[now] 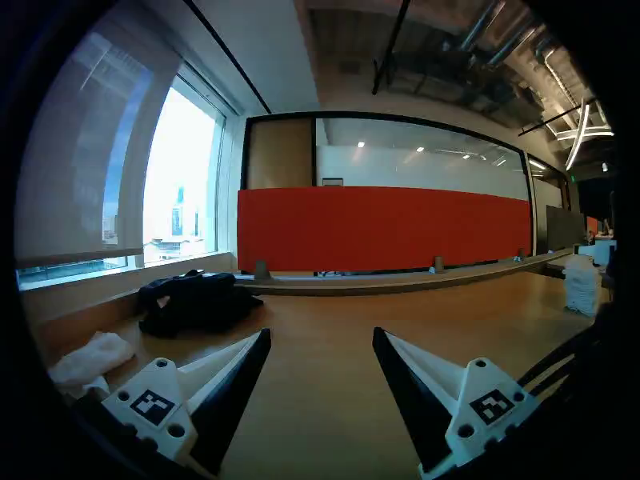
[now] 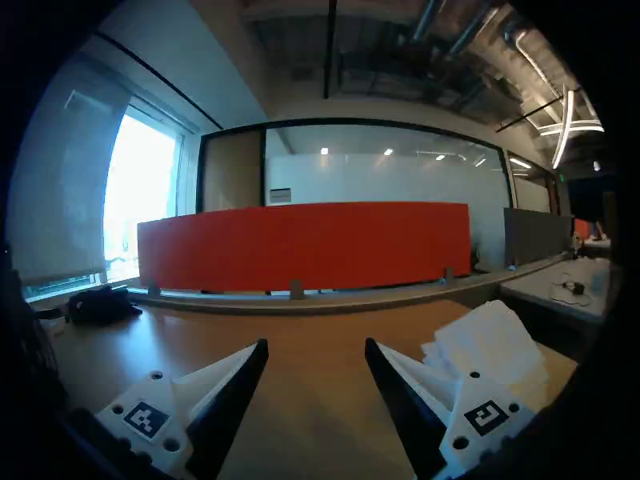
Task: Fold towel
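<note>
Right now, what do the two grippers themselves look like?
The left gripper and right gripper match: two pointed wedge fingers, white shells with black inner faces, a square black-and-white marker and small holes on each. Black cables run beside the left one.

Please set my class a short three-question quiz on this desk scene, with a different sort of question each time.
1. True or false: the left gripper has its jaws apart, with nothing between them.
2. Multiple choice: what colour is the divider panel at the far edge of the table? A) blue B) red C) green
3. Short answer: in the right gripper view, what white thing lies on the table beside the right gripper, on the right-hand side of the picture?

Key
1. True.
2. B.
3. A stack of white towels.
</note>
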